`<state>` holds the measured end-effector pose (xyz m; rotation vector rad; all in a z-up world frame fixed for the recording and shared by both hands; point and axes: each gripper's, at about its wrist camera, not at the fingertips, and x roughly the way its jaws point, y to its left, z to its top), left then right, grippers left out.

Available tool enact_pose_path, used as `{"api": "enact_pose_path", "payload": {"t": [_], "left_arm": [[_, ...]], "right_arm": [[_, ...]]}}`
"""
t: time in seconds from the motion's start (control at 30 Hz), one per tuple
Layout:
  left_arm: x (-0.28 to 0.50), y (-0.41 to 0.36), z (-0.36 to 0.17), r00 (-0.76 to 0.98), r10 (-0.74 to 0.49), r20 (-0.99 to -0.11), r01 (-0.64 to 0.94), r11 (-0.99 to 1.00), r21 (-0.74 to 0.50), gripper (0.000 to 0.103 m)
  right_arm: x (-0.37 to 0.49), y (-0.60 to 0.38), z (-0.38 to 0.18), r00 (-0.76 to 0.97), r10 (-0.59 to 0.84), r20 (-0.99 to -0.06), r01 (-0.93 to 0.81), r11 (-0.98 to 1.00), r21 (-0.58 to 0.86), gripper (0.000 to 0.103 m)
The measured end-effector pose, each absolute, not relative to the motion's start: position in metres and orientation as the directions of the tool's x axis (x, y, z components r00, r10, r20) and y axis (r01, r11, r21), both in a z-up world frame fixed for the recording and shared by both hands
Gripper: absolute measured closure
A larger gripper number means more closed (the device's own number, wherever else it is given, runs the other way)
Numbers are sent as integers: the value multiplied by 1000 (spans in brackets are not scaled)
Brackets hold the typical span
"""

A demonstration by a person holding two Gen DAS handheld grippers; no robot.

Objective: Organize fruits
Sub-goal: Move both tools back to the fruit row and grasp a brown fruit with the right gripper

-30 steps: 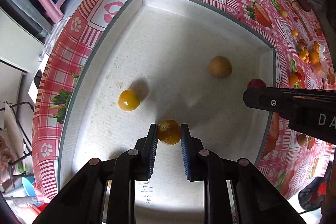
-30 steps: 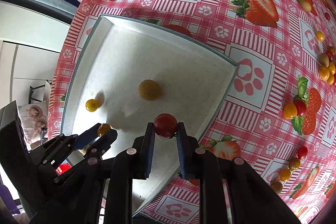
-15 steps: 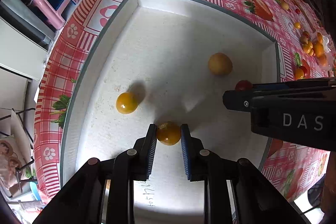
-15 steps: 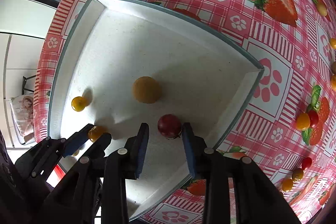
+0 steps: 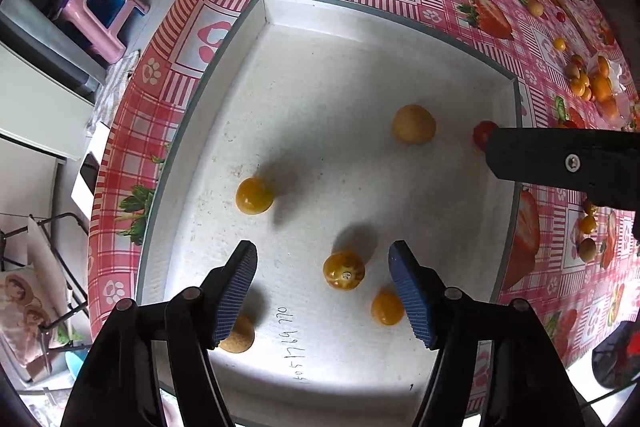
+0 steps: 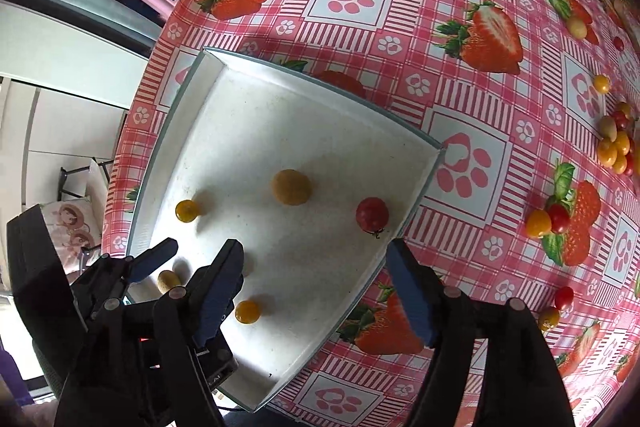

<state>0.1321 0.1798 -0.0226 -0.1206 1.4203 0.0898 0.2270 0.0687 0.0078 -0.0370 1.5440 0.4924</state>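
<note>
both grippers (image 5: 323, 277) (image 6: 314, 285) spread — above tray (image 5: 304, 39)

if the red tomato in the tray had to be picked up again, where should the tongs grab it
Close on the red tomato across its round middle, coming straight down from above. It sits loose on the white tray floor near the right wall, stem stub sideways, so pads probably fit best lined up along that wall.
</note>
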Motion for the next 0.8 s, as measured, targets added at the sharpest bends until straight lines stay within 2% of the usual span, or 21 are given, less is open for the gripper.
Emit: {"api": "enact_pose_path", "payload": {"t": [0.27, 0.53, 0.8], "left_arm": [[146, 144, 0, 176, -30, -984, -33, 999, -36, 33], [171, 81, 25, 212, -83, -974, 156, 987, -50, 33], [190, 19, 17, 183, -119, -976, 274, 959, -65, 33]], "right_arm": [[207, -9, 20, -10, 247, -969, -159, 956, 245, 24], [182, -105, -3, -15, 164, -986, 91, 983, 161, 24], [150, -151, -24, -44, 143, -989, 202, 970, 132, 24]]}}
